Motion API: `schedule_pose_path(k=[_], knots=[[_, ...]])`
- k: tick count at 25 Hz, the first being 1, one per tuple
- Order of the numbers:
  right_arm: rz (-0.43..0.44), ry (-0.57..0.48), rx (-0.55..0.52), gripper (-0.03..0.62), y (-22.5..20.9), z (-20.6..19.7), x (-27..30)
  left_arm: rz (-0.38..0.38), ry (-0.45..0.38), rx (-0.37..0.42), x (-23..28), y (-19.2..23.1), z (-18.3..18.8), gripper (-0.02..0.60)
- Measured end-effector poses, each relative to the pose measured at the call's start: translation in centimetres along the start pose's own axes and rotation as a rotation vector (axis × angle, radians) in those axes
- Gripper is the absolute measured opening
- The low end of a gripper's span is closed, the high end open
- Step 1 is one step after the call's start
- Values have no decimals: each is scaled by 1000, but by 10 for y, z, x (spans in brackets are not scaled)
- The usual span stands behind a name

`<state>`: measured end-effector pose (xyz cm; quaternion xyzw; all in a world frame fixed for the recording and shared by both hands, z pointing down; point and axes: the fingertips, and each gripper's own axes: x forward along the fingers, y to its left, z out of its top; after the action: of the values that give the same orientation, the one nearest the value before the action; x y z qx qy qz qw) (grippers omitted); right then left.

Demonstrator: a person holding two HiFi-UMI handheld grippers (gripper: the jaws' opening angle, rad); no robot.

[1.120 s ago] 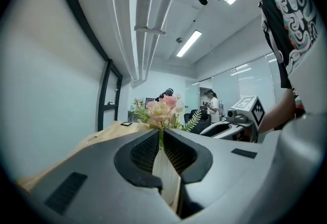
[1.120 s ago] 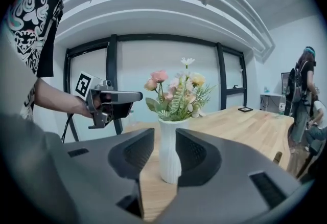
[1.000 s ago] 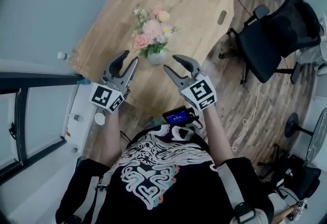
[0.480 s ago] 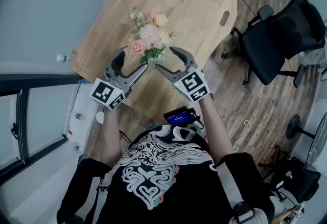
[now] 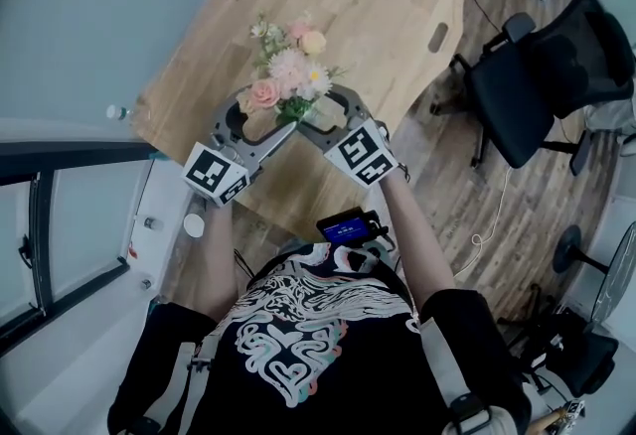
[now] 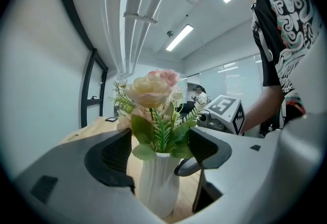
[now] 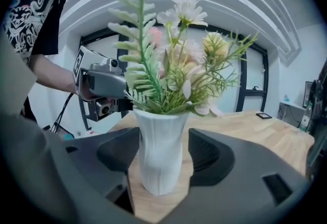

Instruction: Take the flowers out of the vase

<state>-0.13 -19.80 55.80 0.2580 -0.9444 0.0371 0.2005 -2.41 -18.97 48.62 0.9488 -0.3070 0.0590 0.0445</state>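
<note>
Jaws astride vase [image 7: 161, 149] hidden beneath flowers [image 5: 290, 83]

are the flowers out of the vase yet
No, in the right gripper view the flowers sit with their stems inside the vase, which stands upright on the table.

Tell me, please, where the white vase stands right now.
Mid head view, the white vase stands near the edge of the wooden table, inside the open jaws of the left gripper and right gripper.
</note>
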Motion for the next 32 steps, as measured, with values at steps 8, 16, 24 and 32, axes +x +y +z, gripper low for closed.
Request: schedule_pose_path(k=[8,16,24,32], knots=[[16,-2,-52,288,10,3,4,14,-3,32,10,0,2,331],[19,14,-90,273,18,5,7,20,-3,57,17,2,6,328],[14,14,-94,273,17,6,8,40,-35,-20,10,10,6,84],[-11,-3,-75,268,19,7,13,80,-62,-43,3,18,8,57]])
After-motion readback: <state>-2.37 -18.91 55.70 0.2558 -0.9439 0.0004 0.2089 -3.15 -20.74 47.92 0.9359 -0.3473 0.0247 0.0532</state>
